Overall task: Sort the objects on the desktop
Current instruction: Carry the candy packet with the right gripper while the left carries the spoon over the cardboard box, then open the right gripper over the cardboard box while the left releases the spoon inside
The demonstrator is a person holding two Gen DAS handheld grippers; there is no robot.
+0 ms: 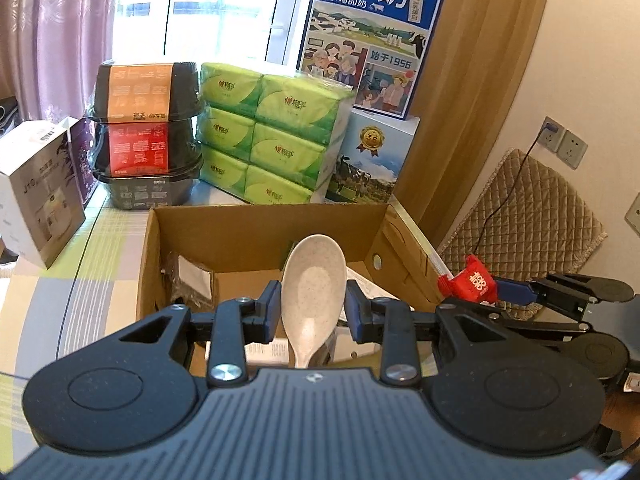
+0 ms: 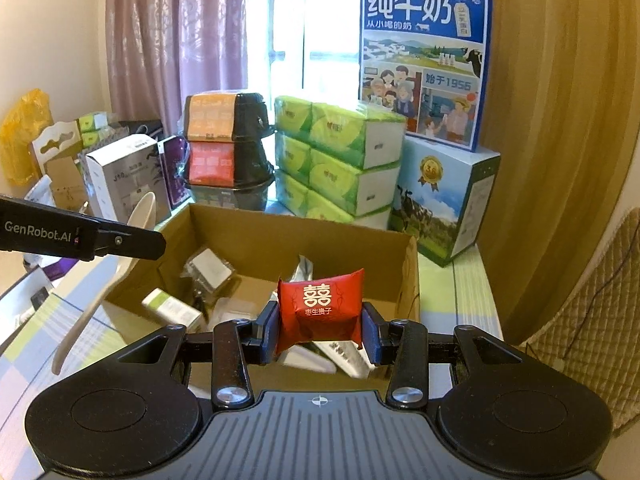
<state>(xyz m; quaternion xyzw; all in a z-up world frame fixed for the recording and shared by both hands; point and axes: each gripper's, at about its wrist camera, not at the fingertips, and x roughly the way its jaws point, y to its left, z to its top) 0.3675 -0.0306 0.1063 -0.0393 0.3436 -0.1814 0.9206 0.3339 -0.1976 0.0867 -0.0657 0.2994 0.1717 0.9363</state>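
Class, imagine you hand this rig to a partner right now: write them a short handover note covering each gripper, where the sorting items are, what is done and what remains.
Left gripper: shut on the white spoon, bowl pointing forward, held above the near edge of the cardboard box.
Right gripper: shut on the red candy packet, also held above the box's near edge.
Done: several small packaged items already lie inside the box.
Left: lower and release the spoon and the packet into the box. The tissue packs and milk cartons stand behind the box; whether they belong to the job cannot be told.
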